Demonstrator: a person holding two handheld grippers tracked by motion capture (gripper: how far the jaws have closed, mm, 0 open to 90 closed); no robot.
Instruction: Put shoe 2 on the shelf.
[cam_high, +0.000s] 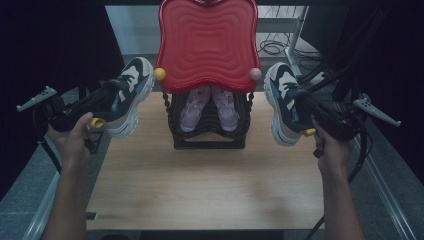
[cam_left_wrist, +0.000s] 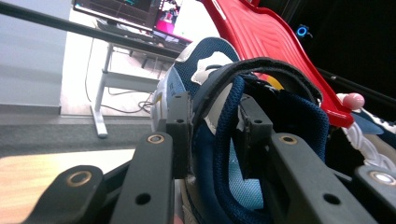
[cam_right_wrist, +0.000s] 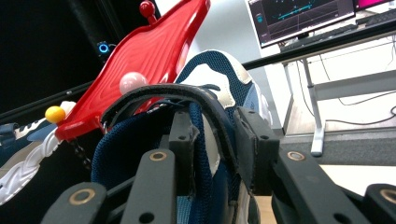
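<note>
Two navy-and-white sneakers held off the tabletop (cam_high: 200, 185) — left sneaker (cam_high: 131, 95) at frame left, clamped at its padded collar by the left hand-held gripper (cam_left_wrist: 215, 135); right sneaker (cam_high: 282, 102) likewise in the right hand-held gripper (cam_right_wrist: 212, 140). Probably light, soft-walled — collar flexes, so likely to swing

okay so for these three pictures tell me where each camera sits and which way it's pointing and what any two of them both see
High view: above the person's side, looking forward and down on the wooden table; both forearms enter from the bottom, left gripper and right gripper each holding a navy sneaker.
Left gripper view: rides the left gripper, looking along its jaws clamped on the left sneaker collar.
Right gripper view: rides the right gripper, jaws clamped on the right sneaker collar.
Shared: all three show the red rack top with its pink knob.
</note>
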